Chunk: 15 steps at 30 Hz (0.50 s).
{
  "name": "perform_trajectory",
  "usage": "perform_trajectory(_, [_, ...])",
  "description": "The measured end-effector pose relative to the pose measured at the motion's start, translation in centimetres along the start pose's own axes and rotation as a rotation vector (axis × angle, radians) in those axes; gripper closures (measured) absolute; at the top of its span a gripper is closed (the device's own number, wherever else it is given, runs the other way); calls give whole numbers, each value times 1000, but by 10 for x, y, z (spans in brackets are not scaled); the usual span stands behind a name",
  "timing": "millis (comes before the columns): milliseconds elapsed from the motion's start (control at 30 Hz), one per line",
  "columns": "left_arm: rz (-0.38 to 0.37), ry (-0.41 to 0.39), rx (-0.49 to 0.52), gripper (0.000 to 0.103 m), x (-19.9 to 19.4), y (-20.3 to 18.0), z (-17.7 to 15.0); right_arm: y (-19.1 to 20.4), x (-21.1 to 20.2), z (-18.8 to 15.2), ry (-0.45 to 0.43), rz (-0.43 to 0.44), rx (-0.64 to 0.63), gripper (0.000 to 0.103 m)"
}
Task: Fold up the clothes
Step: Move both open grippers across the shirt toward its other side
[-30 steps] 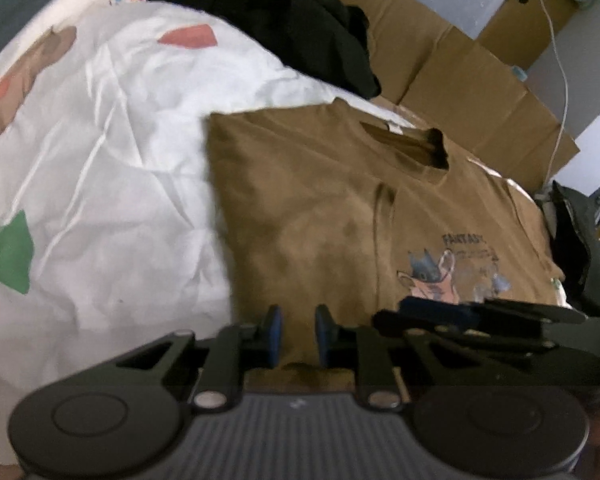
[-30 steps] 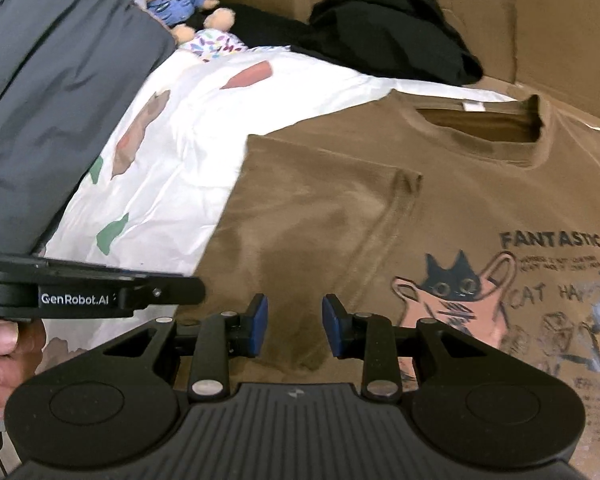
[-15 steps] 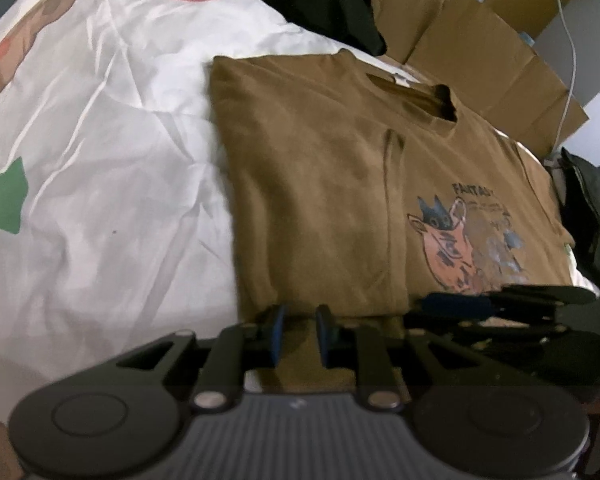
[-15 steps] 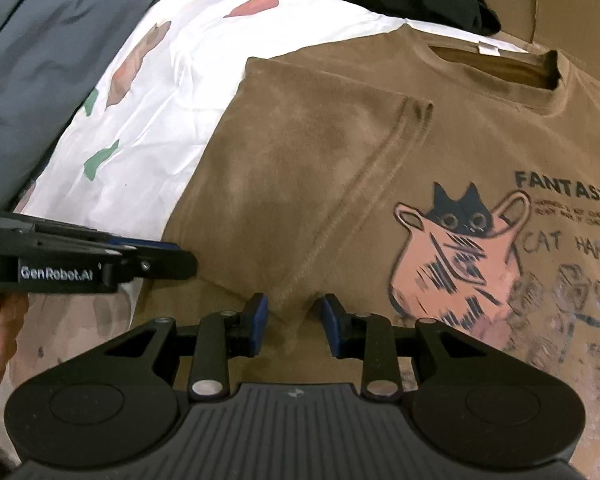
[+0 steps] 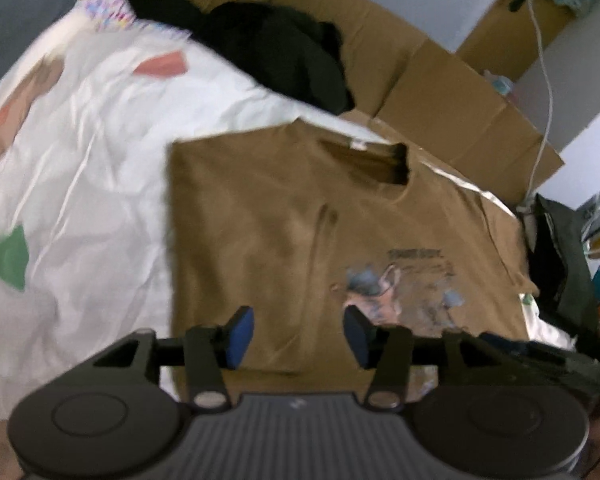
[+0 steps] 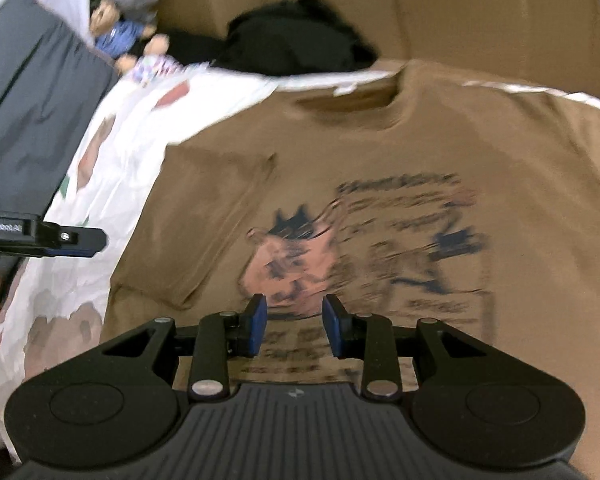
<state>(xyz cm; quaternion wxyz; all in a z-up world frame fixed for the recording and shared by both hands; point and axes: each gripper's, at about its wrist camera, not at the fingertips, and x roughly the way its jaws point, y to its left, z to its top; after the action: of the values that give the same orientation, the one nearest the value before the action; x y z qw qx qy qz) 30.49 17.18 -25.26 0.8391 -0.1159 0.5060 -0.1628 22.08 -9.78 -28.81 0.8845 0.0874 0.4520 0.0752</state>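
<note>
item: brown t-shirt [image 5: 284, 232], lying print-up on the white patterned sheet [image 5: 80, 168], collar toward the cardboard [image 5: 440, 92], its left side and sleeve already folded inward in a straight vertical edge; right side not yet folded. item: my left gripper [image 5: 298, 332], jaws just opened wide, nothing between them, hanging over the shirt's lower hem and clear of the cloth. item: my right gripper [image 6: 294, 326], pads [image 6: 256, 324] partly apart, empty, poised above the cat print [image 6: 284, 264] and touching nothing that i can see. risks, as i judge them: the folded flap is only resting and could flop open if i drag the shirt or snag its edge; a pinch that catches the sheet along with the hem would pull both up together; grabbing only the top layer at the right side would leave a crooked fold. room: plenty of bare sheet to the left of the shirt; tight on the right, where the shirt runs close to the bed's edge and a dark bag [image 5: 560, 248]; a black garment pile [image 5: 284, 52] sits beyond the collar, well apart; the soft toy [image 6: 120, 32] lies at the far corner
</note>
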Motion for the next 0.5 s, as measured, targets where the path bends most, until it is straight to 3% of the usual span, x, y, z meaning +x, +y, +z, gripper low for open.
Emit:
perform_trajectory(133, [24, -4, 83, 35, -6, -45, 23, -38, -37, 8, -85, -40, 20, 53])
perform_trajectory(300, [88, -43, 167, 35, -10, -95, 40, -83, -70, 14, -166, -71, 37, 39])
perform_trajectory(500, [74, -50, 159, 35, -3, -141, 58, -125, -96, 13, -222, -89, 72, 31])
